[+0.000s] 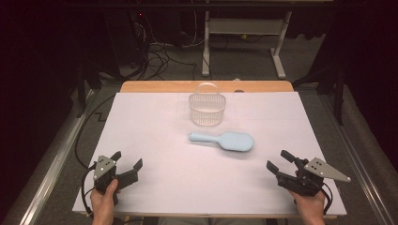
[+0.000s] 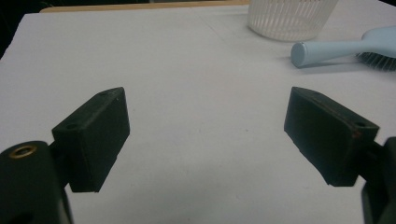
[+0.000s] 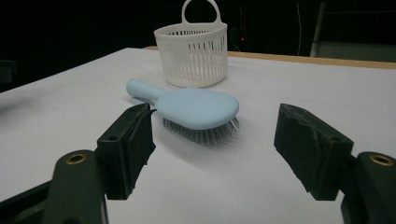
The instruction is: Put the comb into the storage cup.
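Right now we are holding both grippers low over the bench, jaws spread wide and pinching nothing. The brush is lying bristles down just ahead of the right gripper, its head between the lines of the two jaws, its handle pointing away toward the basket beyond. From the left gripper, brush and basket are sitting well ahead and off to the right jaw's side.

We are judging the risks. The head is broad and smooth on top, so jaws closing across it are likely slipping up its rounded back. Bristles are springy, so a low pinch is probably tilting the brush. Going in too fast, we are risking shoving the brush into the basket, which looks light and may be sliding or tipping.
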